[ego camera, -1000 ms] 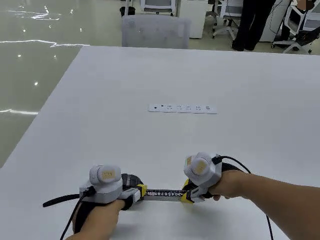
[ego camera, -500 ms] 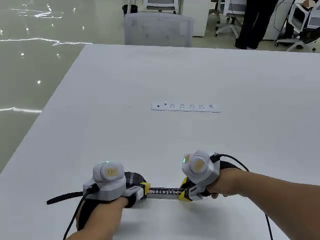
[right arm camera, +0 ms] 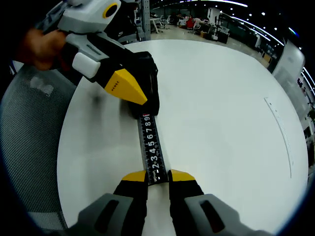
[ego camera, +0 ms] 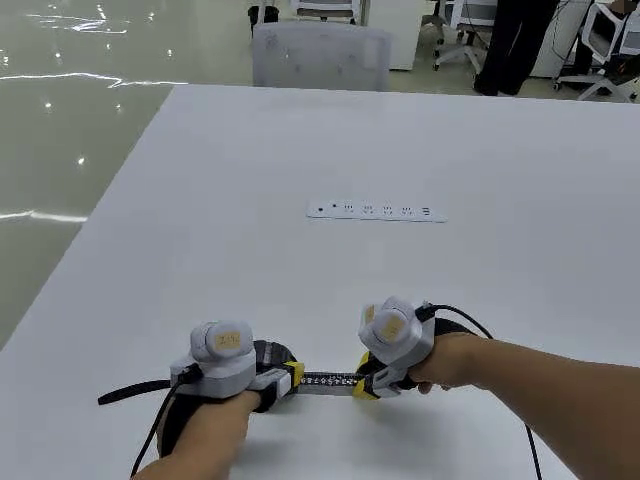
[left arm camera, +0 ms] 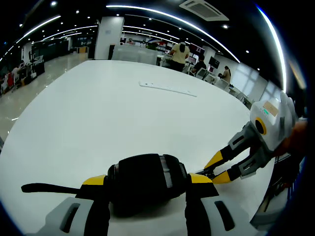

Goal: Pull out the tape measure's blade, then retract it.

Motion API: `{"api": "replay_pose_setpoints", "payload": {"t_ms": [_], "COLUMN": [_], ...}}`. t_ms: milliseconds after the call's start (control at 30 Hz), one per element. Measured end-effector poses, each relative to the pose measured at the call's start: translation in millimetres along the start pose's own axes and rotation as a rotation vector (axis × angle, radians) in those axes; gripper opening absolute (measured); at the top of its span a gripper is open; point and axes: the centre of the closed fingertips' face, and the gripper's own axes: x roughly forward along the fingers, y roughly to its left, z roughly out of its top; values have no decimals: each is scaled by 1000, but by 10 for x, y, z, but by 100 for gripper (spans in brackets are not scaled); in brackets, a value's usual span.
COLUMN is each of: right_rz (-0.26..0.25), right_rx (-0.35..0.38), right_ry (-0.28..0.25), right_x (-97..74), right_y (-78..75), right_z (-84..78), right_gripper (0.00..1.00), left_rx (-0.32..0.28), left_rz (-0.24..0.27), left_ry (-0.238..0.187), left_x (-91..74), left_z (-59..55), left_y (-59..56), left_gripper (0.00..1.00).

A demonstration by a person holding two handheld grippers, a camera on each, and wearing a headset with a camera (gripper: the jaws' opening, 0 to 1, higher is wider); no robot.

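On table point(ego camera: 300, 150) | left claw point(left arm camera: 147, 183) clamps tape measure point(left arm camera: 143, 172) | right claw point(right arm camera: 157, 177) pinches blade point(right arm camera: 150, 142) tip

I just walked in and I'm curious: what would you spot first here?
Two yellow-tipped tongs at the near edge of the white table: the left tongs squeeze a black tape measure, and the right tongs pinch its numbered blade, pulled out a short way between them. A white power strip lies farther back.

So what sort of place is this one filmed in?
Probably an open-plan office: a large white table with a power strip on it, a mesh chair at its far end, and a glossy floor.
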Motion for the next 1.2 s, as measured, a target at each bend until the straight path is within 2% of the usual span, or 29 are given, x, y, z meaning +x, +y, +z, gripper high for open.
{"api": "replay_pose_setpoints", "payload": {"t_ms": [767, 933, 1200], "right_rz": [11, 6, 9], "right_rx": [-17, 6, -14], "right_ry": [-13, -35, -41], "right_x": [88, 103, 148], "right_y": [40, 36, 50], "right_z": [160, 199, 262], "right_gripper": [15, 14, 14], "left_rx": [-4, -5, -5], "left_rz": [-6, -9, -11], "left_ry": [4, 4, 6], "left_x": [-11, -9, -5], "left_z": [-2, 0, 2], "left_y": [-2, -3, -2], "left_gripper": [58, 58, 58]}}
